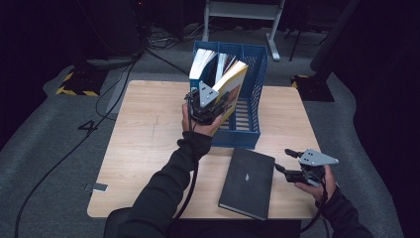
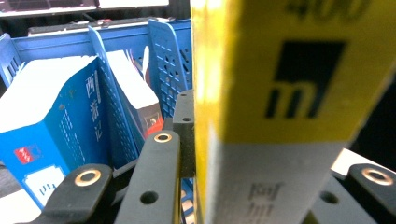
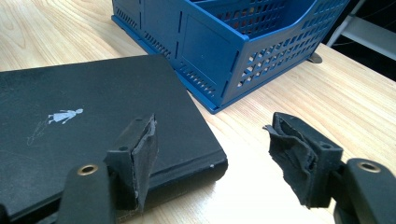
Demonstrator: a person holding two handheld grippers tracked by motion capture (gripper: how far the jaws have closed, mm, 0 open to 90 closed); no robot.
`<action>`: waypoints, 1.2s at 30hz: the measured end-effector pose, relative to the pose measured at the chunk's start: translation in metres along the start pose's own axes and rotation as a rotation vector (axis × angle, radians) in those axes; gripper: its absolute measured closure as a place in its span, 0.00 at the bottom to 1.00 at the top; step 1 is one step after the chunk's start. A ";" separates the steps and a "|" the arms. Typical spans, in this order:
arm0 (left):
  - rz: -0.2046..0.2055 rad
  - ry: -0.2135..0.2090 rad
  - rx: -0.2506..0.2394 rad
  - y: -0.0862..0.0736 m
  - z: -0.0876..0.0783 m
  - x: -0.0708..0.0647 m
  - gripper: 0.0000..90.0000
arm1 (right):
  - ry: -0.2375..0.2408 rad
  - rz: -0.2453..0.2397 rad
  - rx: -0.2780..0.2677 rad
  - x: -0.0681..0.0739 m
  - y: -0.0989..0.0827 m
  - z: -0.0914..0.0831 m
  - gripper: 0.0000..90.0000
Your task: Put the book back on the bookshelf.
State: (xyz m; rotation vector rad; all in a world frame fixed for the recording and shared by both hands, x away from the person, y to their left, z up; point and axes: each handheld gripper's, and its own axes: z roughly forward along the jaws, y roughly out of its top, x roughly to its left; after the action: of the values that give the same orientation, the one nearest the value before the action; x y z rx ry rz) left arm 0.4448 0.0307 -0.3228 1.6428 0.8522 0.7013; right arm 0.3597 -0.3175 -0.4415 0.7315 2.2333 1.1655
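We have the left gripper (image 1: 210,106) clamped on the yellow book (image 1: 232,84), spine between the jaws. Its long axis runs up and away from the jaws, top end tilted over the blue rack (image 1: 257,74), beside the blue book (image 2: 56,121) already standing there. Right gripper (image 3: 212,154) jaws stand open, nothing between them; the black book (image 3: 84,126) lies flat, its corner just under the left-hand jaw.

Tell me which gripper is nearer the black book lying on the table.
Right. The right gripper hovers open just beside the black book, at its right edge. The left gripper is farther off, up at the blue rack, clamped on a yellow book.
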 end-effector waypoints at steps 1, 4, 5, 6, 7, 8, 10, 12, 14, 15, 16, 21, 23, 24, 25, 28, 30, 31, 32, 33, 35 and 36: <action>0.001 0.004 0.002 0.001 0.003 -0.001 0.84 | -0.001 -0.001 0.000 0.000 0.000 0.000 0.37; -0.003 0.014 0.010 0.004 0.012 -0.005 0.84 | -0.002 0.001 -0.003 0.000 0.000 -0.001 0.37; 0.000 0.019 0.013 0.005 0.015 -0.005 0.84 | -0.001 0.001 -0.003 0.000 0.000 -0.001 0.37; 0.001 0.028 0.017 0.006 0.017 -0.006 0.84 | -0.001 0.001 -0.002 0.000 0.000 -0.001 0.37; 0.000 0.044 0.023 0.007 0.020 -0.007 0.84 | -0.001 0.000 -0.002 0.000 0.000 -0.001 0.37; 0.004 0.057 0.026 0.007 0.022 -0.006 0.84 | -0.001 -0.001 -0.002 0.000 0.000 -0.001 0.37; 0.004 0.064 0.030 0.007 0.022 -0.005 0.84 | 0.000 -0.003 -0.003 0.000 0.000 -0.001 0.37; -0.018 0.082 0.039 0.007 0.023 -0.001 0.84 | 0.000 -0.004 -0.002 0.000 0.000 -0.001 0.37; -0.037 0.080 0.044 0.007 0.024 0.003 0.84 | 0.000 -0.001 -0.004 0.000 0.000 -0.001 0.37; -0.044 0.085 0.046 0.007 0.025 0.004 0.84 | -0.002 -0.001 -0.004 -0.001 0.000 -0.001 0.37; -0.048 0.091 0.047 0.007 0.027 0.005 0.84 | -0.001 -0.001 -0.005 -0.001 0.000 -0.001 0.37; -0.055 0.106 0.049 0.009 0.036 0.003 0.84 | 0.000 -0.005 -0.003 0.001 0.001 0.000 0.37; -0.061 0.122 0.054 0.011 0.041 0.001 0.84 | 0.003 -0.008 0.000 0.001 0.000 0.000 0.37; -0.063 0.129 0.058 0.012 0.043 0.001 0.84 | 0.003 -0.005 0.003 0.001 0.000 0.000 0.37; -0.066 0.135 0.063 0.013 0.046 0.000 0.84 | 0.003 -0.006 0.003 0.001 0.000 0.000 0.37; -0.075 0.149 0.072 0.014 0.053 -0.001 0.84 | 0.001 -0.004 0.000 0.000 0.000 0.000 0.37; -0.085 0.153 0.073 0.015 0.058 -0.002 0.84 | 0.000 -0.004 -0.002 0.000 0.000 0.000 0.37; -0.093 0.157 0.073 0.015 0.061 -0.003 0.84 | 0.000 -0.005 -0.001 0.000 0.000 0.000 0.37; -0.095 0.163 0.079 0.015 0.064 -0.003 0.84 | 0.001 -0.005 0.001 0.000 0.000 0.000 0.37; -0.100 0.171 0.082 0.015 0.066 -0.004 0.83 | 0.001 -0.005 0.003 0.001 0.000 0.000 0.37; -0.101 0.186 0.084 0.014 0.071 -0.006 0.84 | 0.003 -0.006 0.004 0.001 0.000 0.000 0.37; -0.105 0.194 0.082 0.013 0.074 -0.006 0.84 | 0.003 -0.006 0.004 0.001 0.000 0.000 0.37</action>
State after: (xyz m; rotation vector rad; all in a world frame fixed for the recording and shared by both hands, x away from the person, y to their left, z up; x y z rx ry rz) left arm 0.5034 -0.0167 -0.3263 1.6074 1.1109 0.7696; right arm 0.3592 -0.3173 -0.4418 0.7248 2.2389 1.1608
